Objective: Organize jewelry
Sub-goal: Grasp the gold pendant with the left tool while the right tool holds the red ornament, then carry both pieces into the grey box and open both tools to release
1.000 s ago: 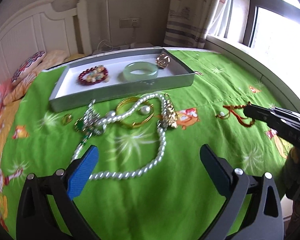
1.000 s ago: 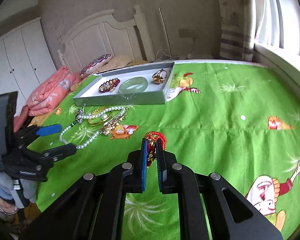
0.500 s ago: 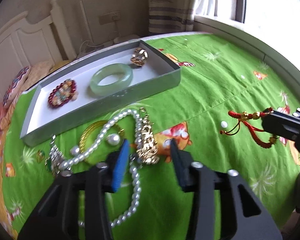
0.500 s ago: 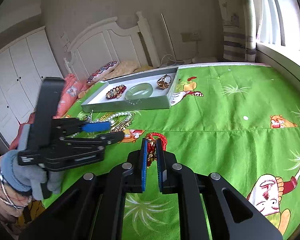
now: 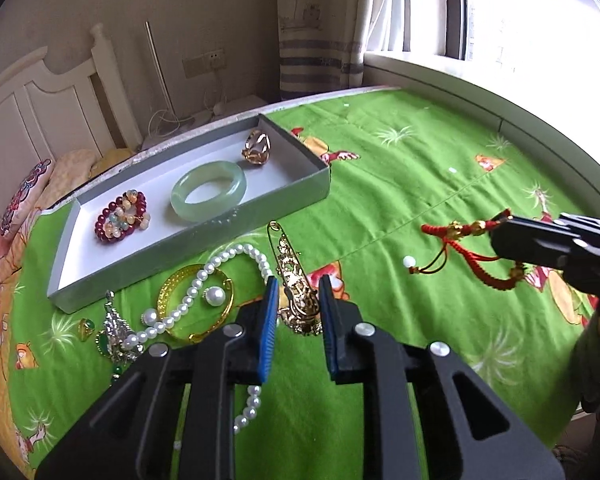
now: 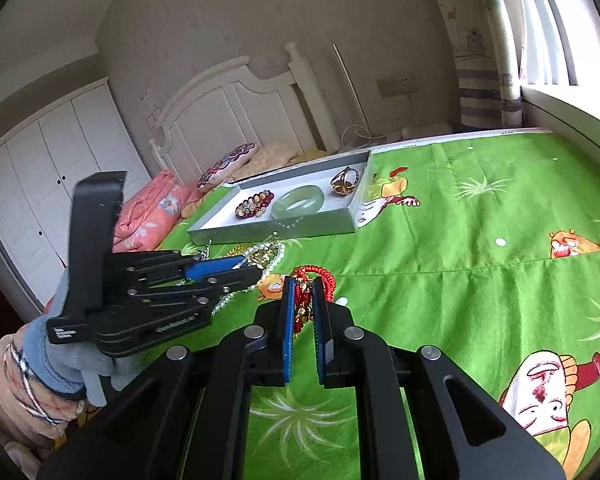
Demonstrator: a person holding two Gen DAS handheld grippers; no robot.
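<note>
My left gripper has its jaws closed in on a gold filigree brooch lying on the green bedspread; contact with the pads is unclear. My right gripper is shut on a red cord bracelet with gold beads, held above the bed; it also shows in the left wrist view. A grey tray holds a bead bracelet, a jade bangle and a gold ring. A pearl necklace, gold bangle and silver pendant lie in front of it.
A small green-stone ring lies at the left of the pile. Pillows and a pink quilt lie by the white headboard. A window ledge runs along the right.
My left gripper has moved forward over the pile and narrowed its jaws from wide open to close around the gold brooch. My right gripper keeps hold of the red bracelet.
</note>
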